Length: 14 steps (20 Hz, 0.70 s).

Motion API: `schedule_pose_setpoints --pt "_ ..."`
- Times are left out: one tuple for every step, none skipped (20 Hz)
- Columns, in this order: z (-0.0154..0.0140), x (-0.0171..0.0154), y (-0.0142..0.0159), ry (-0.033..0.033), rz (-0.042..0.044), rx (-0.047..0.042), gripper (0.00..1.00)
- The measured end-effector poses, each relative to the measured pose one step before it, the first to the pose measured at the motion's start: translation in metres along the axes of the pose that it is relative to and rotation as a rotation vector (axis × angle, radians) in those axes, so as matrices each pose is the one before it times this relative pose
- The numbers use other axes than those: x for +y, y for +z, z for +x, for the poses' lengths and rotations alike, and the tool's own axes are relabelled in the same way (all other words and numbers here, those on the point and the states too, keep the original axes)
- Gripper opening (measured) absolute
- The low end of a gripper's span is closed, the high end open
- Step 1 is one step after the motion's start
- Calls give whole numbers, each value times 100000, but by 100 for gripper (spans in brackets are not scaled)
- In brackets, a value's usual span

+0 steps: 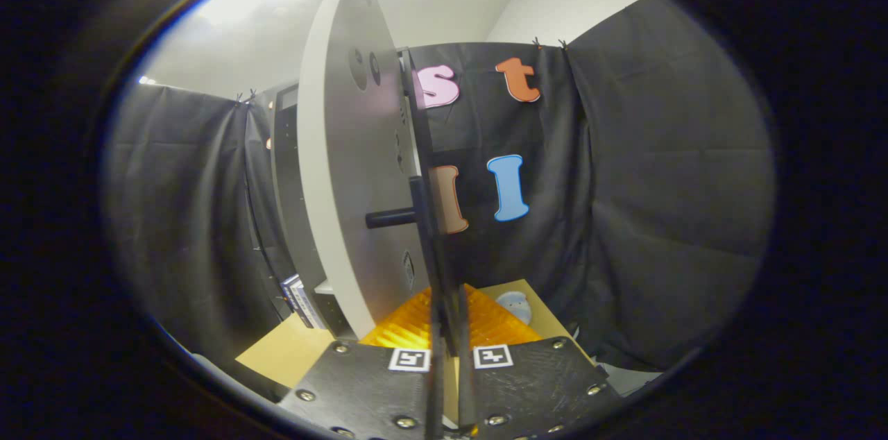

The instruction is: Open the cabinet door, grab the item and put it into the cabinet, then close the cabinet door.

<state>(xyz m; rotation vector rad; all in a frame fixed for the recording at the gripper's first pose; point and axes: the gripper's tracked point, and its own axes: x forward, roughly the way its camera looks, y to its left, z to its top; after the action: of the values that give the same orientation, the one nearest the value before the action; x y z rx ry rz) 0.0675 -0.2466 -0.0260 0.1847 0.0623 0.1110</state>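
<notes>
The pale cabinet door (343, 169) stands swung out, seen almost edge-on just left of my fingers. Its long black handle bar (420, 148) runs upright along the door's front, held off it by a short black peg (390, 218). The bar's lower end passes between my two fingers. My gripper (447, 298) is shut on the bar, with both pads pressed against it. A small pale round item (515, 305) lies on the tan table (277, 350), just beyond my right finger. The dark cabinet body (286, 169) is behind the door, to the left.
A thin dark object with a label (300, 301) leans at the cabinet's foot on the left. Black cloth walls close the booth on the left, the back and the right. The table's right edge (555, 322) lies close to the round item.
</notes>
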Motion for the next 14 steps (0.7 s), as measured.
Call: schedule_pose_setpoints --pt "89 62 -34 72 -118 166 12" --pt "30 -78 169 -359 -142 -437 13" --pt "-160 74 -102 -358 -425 207 13" --pt "-207 124 -19 -663 -460 313 13" --pt "-166 466 -291 163 -522 602 13" --pt "-627 387 -199 -597 -1014 442 12" --pt "-783 -141 -89 -1178 -2138 169 9" --pt "-782 -56 -14 -1524 -1597 -341 7" --pt "-761 169 19 -761 -217 -240 7" --pt "-799 796 317 931 1792 -830 7" --pt "-925 566 263 313 1643 -1168 7" --pt "-820 320 112 -238 473 -660 7" --pt "-678 496 42 367 106 -659 7" --pt "-560 1003 196 1754 921 -817 7"
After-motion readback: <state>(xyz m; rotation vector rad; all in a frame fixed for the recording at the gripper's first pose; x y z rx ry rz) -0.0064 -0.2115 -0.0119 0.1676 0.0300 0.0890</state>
